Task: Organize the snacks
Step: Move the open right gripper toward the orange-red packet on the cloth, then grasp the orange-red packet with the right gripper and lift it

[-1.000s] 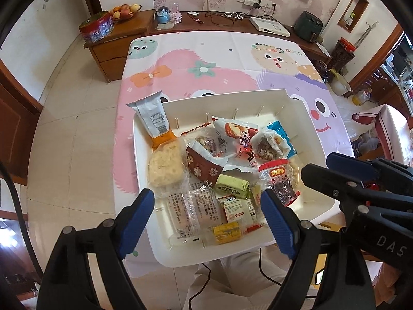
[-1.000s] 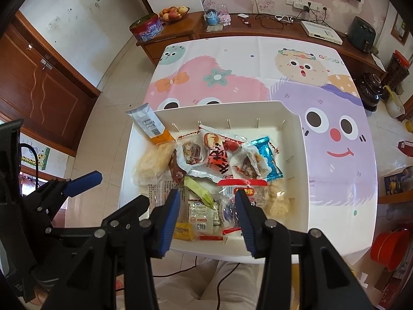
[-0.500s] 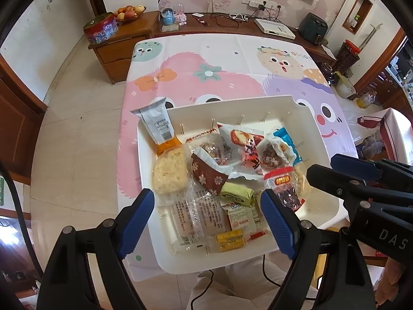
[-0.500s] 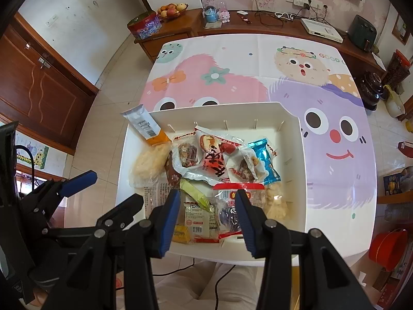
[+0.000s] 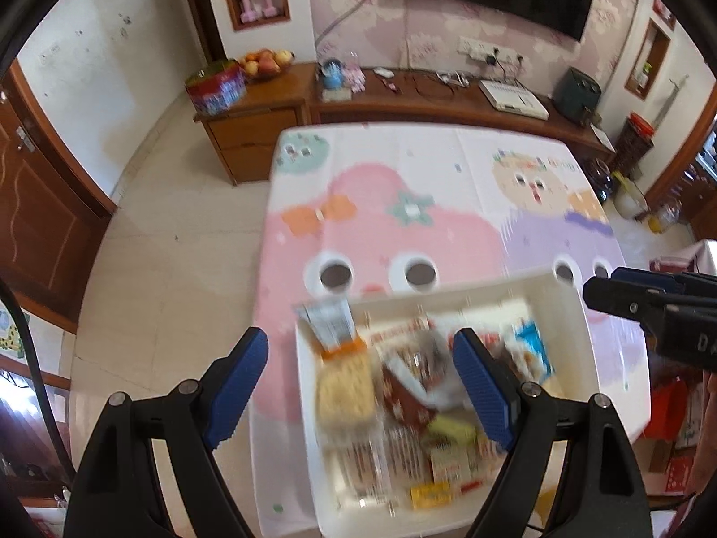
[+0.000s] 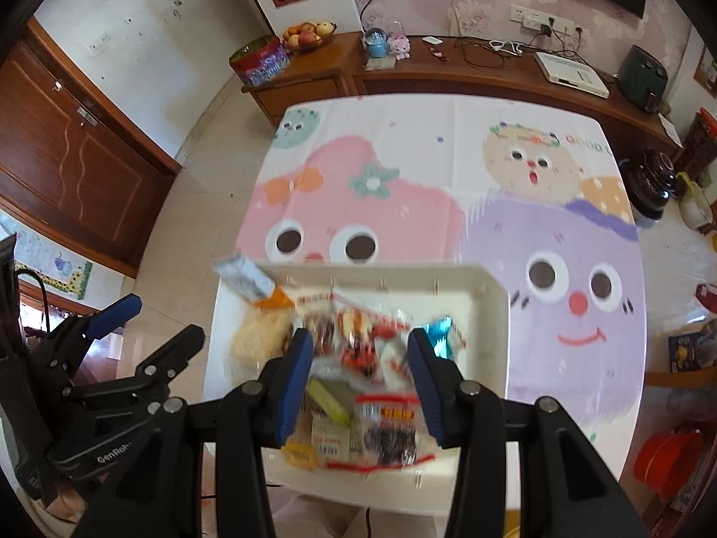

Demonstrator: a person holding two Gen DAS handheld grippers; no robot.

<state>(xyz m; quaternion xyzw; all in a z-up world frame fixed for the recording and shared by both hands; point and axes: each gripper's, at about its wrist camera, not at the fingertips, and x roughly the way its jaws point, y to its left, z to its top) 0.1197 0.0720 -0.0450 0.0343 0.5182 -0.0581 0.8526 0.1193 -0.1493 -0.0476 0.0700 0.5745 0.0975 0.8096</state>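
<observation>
The snack packets (image 6: 358, 349) in the white tray (image 6: 488, 309) are looking light, crinkly and slippery; gripping a sealed edge is probably safest. The left gripper (image 5: 363, 385) is standing wide and empty, the right gripper (image 6: 358, 381) narrower and also empty.

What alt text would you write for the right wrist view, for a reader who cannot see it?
The right gripper, open and empty, hovers over a white tray heaped with blurred snack packets, on a cartoon-printed tablecloth. The left gripper shows at the left edge; a wooden sideboard lines the far wall.

Bright daylight, motion-blurred snacks (image 5: 403, 394), sharp jaws, fisheye-curved dark edges.
</observation>
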